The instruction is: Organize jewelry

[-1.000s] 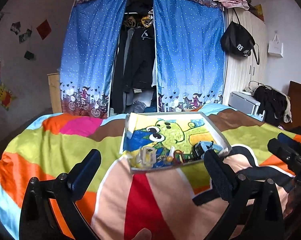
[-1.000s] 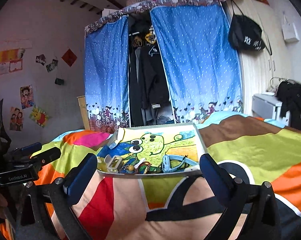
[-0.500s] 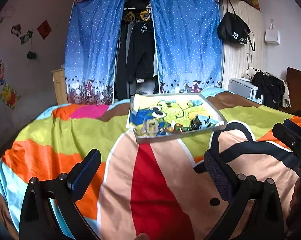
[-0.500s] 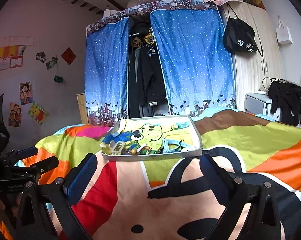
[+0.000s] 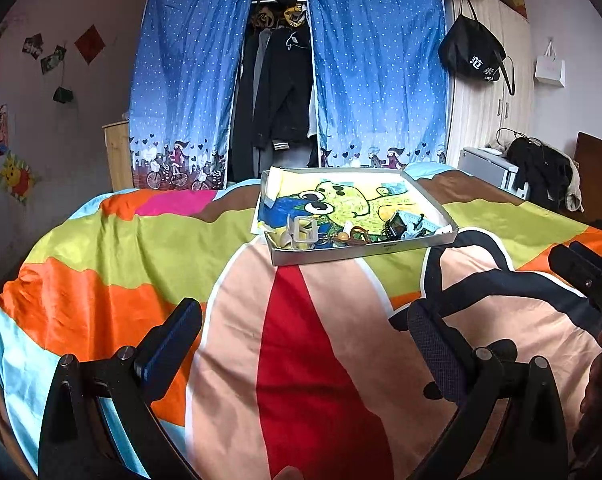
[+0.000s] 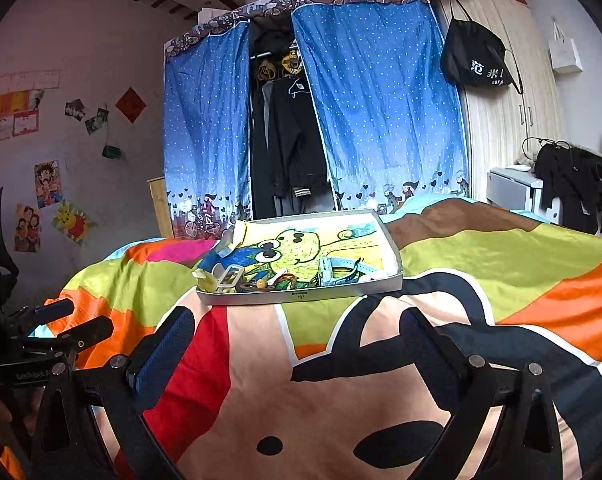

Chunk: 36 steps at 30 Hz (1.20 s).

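Both hand-held grippers have drawn back from the shallow grey cardboard tray point(image 5: 365, 254) since a second ago, so it now sits farther ahead of them and a wide stretch of the brightly coloured cartoon-print bedspread point(image 5: 325, 360) lies bare between fingers and tray. That tray, lined with a yellow-green cartoon drawing, rests on the bed straight ahead of the left hand-held gripper point(image 5: 301, 344) and slightly left of centre for the right hand-held gripper point(image 6: 297, 348). Jewelry pieces point(image 5: 341, 234) are bunched along the tray's near edge, among them a clear plastic buckle-like piece point(image 5: 303, 232) and a pale blue strap point(image 6: 333, 270); its far half is bare. Beyond the bed's far edge hang blue dotted wardrobe curtains point(image 5: 381, 80).

Each hand-held gripper is held low over the bedspread, pointing level toward the tray, fingers spread wide with nothing between them. From the left wrist view, the right one's tips point(image 5: 585, 276) show at the right edge, well apart.
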Each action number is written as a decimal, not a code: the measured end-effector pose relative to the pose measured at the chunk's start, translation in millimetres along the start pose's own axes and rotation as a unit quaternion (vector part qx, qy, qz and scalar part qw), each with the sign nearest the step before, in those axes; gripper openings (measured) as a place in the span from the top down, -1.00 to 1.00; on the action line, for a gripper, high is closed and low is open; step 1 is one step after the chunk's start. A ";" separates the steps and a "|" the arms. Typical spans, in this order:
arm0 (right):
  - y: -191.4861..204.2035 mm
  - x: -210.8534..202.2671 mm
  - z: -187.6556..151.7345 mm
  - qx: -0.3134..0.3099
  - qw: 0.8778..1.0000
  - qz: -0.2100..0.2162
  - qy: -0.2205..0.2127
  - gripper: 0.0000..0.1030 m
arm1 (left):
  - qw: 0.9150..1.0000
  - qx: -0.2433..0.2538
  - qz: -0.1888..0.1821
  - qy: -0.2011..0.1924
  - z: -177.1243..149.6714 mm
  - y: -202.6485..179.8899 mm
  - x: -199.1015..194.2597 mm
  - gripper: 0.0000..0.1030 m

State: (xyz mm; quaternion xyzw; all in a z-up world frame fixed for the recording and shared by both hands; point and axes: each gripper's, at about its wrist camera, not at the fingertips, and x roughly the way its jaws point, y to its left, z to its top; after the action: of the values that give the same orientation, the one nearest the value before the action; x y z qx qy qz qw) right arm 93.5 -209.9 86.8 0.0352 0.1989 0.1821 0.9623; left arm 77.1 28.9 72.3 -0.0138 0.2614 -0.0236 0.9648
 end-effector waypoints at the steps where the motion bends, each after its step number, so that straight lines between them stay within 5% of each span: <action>1: -0.2 0.7 -0.4 0.000 1.000 0.000 0.001 -1.00 | 1.000 0.000 0.000 0.000 -0.5 0.1 0.2 -0.96; 36: -0.5 1.7 -2.1 0.000 1.000 0.000 0.002 -1.00 | 1.000 0.009 -0.003 0.005 -4.9 -1.6 0.5 -0.96</action>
State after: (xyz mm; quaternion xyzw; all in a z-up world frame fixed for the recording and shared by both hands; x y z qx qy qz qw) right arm 94.3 -209.7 84.2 0.0345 0.2006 0.1826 0.9619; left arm 75.0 27.1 67.9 -0.0061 0.2657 -0.0292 0.9636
